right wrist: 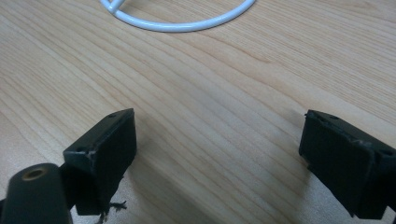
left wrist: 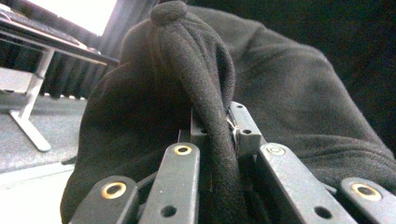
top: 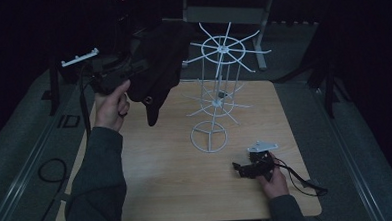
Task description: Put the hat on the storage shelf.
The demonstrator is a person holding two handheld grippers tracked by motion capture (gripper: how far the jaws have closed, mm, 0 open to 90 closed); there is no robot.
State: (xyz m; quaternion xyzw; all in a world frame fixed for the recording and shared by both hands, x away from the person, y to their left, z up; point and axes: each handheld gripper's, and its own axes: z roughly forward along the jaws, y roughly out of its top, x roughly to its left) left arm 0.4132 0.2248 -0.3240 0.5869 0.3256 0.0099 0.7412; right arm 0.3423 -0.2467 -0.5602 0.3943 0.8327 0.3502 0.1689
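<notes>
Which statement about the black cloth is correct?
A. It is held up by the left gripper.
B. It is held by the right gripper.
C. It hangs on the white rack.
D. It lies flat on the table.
A: the left gripper is shut on a fold of the cloth, lifted over the table's far left corner.

A matt, fuzzy black cloth (left wrist: 196,93) is seen; the table (right wrist: 196,93) is smooth pale wood; the rack (top: 218,89) is glossy white wire.

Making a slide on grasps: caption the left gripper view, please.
Left gripper shut on a fold of black cap, fabric draped over its fingers.
</notes>
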